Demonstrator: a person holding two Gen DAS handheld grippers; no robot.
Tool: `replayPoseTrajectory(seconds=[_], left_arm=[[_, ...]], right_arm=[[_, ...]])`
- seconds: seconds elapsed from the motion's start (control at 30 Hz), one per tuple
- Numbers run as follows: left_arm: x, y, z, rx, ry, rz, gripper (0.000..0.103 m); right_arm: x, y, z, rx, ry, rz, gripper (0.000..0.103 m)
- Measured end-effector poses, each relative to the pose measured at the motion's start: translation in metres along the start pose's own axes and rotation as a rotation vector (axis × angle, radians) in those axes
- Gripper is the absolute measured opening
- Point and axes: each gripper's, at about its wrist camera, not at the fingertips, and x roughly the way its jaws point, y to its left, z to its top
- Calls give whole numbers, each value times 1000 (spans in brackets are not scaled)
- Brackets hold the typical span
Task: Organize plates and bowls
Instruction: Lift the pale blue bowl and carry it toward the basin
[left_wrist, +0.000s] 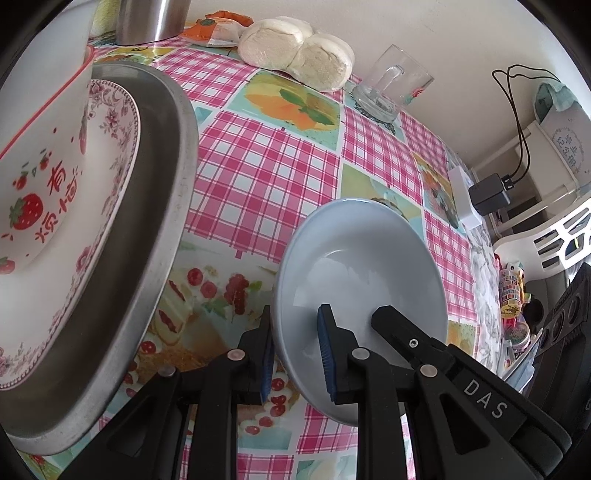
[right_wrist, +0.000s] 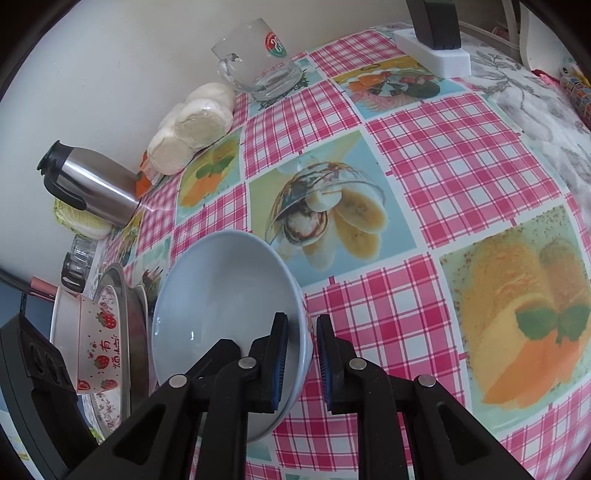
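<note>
A pale blue bowl (left_wrist: 364, 266) is held tilted above the checked tablecloth; it also shows in the right wrist view (right_wrist: 221, 291). My left gripper (left_wrist: 295, 354) straddles its left rim, one pad inside, one outside. My right gripper (right_wrist: 300, 363) straddles its right rim the same way, with a small gap at the outer pad. To the left, a white strawberry-print bowl (left_wrist: 40, 147) sits on a floral plate (left_wrist: 110, 155) inside a metal tray (left_wrist: 166, 206). That stack also shows in the right wrist view (right_wrist: 92, 343).
A glass mug (left_wrist: 391, 85) stands by the wall, with wrapped buns (left_wrist: 295, 51) and a steel thermos (right_wrist: 92, 184). A white power strip (right_wrist: 432, 48) with a black adapter lies at the table's far edge. A white chair (left_wrist: 554, 236) is beyond the table.
</note>
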Motion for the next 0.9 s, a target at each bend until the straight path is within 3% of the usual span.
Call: replayPoseTrajectory(seconds=[0.6,0.9], left_arm=[[-5,1,-1,0,27,-48,19],[-41,-2,5,13,-22,-123,19]], right_arm=[[-11,4,-7,4,-1,-55,16],[-47,23,-3,-29,-81,-65,16]])
